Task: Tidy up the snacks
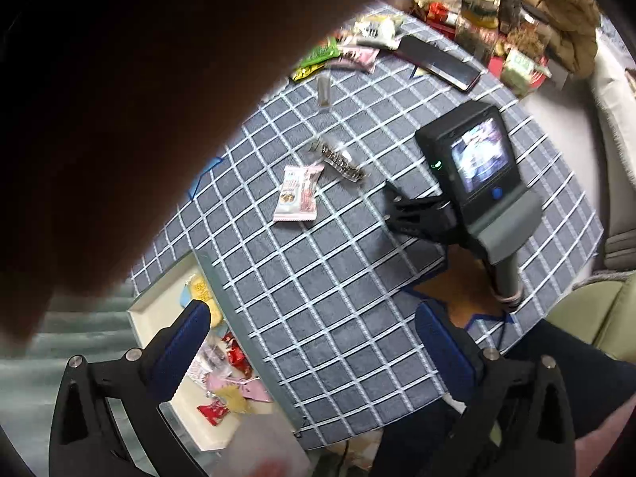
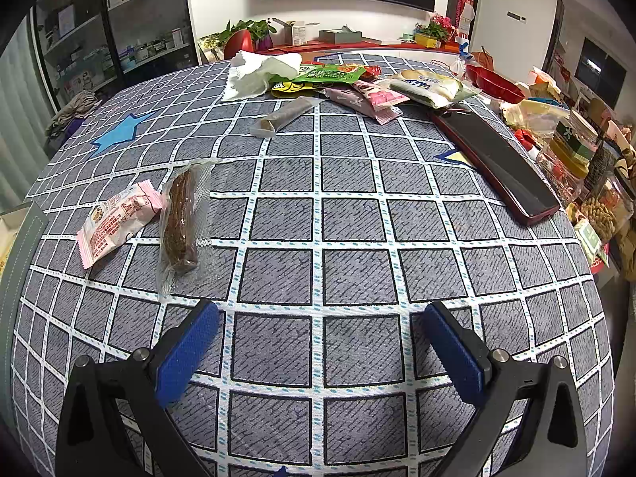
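Observation:
My left gripper (image 1: pixel 314 318) hangs open over the table's near edge with nothing between its blue pads. Under its left finger lies a white box (image 1: pixel 145 312) holding several small wrapped snacks (image 1: pixel 234 381). A blurred white packet (image 1: pixel 264 451) shows at the bottom, by the box. A pink packet (image 1: pixel 298 194) (image 2: pixel 119 218) and a brown snack in clear wrap (image 1: pixel 342 163) (image 2: pixel 181 218) lie side by side on the checked cloth. My right gripper (image 2: pixel 320 314) (image 1: pixel 399 208) is open and empty, low over the cloth, right of those two. A snack pile (image 2: pixel 357 83) lies at the far side.
A beige stick-shaped packet (image 2: pixel 284 115) and white tissue (image 2: pixel 258 71) lie before the pile. A dark phone in a red case (image 2: pixel 497 159) rests at right. Jars and boxes (image 2: pixel 576 151) crowd the right edge. Something dark and blurred (image 1: pixel 119 119) covers the left wrist view's upper left.

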Demonstrator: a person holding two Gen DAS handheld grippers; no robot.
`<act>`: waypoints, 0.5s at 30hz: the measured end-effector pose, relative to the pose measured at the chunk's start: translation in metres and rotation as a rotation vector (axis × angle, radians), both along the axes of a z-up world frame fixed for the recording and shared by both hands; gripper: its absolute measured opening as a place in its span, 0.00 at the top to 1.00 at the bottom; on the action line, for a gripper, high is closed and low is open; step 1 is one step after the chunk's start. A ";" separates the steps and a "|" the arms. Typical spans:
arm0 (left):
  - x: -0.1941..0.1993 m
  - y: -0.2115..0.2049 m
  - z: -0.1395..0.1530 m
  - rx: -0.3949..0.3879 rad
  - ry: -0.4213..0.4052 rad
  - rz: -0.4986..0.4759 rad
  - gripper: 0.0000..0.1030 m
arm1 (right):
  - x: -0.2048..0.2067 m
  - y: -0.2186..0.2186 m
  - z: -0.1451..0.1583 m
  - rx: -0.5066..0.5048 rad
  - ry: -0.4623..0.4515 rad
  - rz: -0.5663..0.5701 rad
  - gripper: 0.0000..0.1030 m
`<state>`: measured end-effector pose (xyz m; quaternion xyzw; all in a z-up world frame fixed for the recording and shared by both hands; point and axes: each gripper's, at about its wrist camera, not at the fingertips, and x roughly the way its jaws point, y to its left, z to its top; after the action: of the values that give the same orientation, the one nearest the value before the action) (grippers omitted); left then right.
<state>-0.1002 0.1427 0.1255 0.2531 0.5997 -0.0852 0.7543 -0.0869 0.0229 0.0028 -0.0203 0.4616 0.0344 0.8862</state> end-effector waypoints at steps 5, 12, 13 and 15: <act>0.013 0.024 -0.031 -0.012 0.145 0.123 0.00 | 0.002 -0.001 0.000 0.000 0.000 0.001 0.00; 0.028 0.069 -0.049 -0.024 0.205 0.315 0.00 | 0.001 -0.001 0.000 -0.001 0.000 0.002 0.00; 0.030 0.072 -0.050 -0.019 0.208 0.323 0.00 | 0.002 -0.001 -0.001 -0.001 0.000 0.002 0.00; 0.031 0.075 -0.055 -0.004 0.206 0.330 0.00 | 0.001 -0.001 -0.001 -0.001 0.000 0.002 0.00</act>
<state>-0.0692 0.2175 0.0706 0.1398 0.7071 0.0128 0.6930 -0.0857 0.0219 0.0023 -0.0211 0.4616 0.0351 0.8861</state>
